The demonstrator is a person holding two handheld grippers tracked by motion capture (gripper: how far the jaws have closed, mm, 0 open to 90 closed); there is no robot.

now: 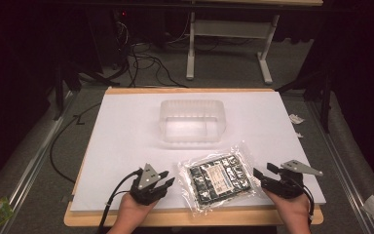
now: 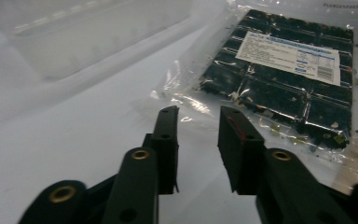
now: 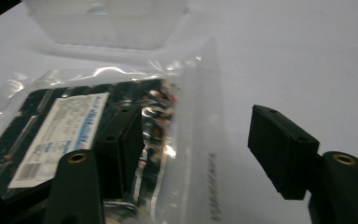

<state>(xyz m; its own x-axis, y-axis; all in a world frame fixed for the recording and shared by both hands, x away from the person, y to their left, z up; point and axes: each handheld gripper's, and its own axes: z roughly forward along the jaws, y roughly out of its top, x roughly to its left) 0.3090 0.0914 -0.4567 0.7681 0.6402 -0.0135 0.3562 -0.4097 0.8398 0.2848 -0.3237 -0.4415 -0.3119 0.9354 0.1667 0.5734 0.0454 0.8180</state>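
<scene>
On the left of the high view, the left gripper (image 1: 168, 178) sits low over the white desk (image 1: 126, 126) near its front edge, held in the person's left hand (image 1: 131, 210). Its jaws stand a narrow gap apart with nothing between them; in the left gripper view they point at the bare desk just short of the bag's crinkled edge.

In the middle lies the clear plastic bag of dark green sheets with a white label (image 1: 217, 179), flat on the desk between the two grippers. Beyond it stands an empty translucent plastic tub (image 1: 192, 121), well apart from the bag.

On the right, the right gripper (image 1: 263, 171) is open wide and grips nothing. In the right gripper view one jaw sits over the bag's side and the other over bare desk.
</scene>
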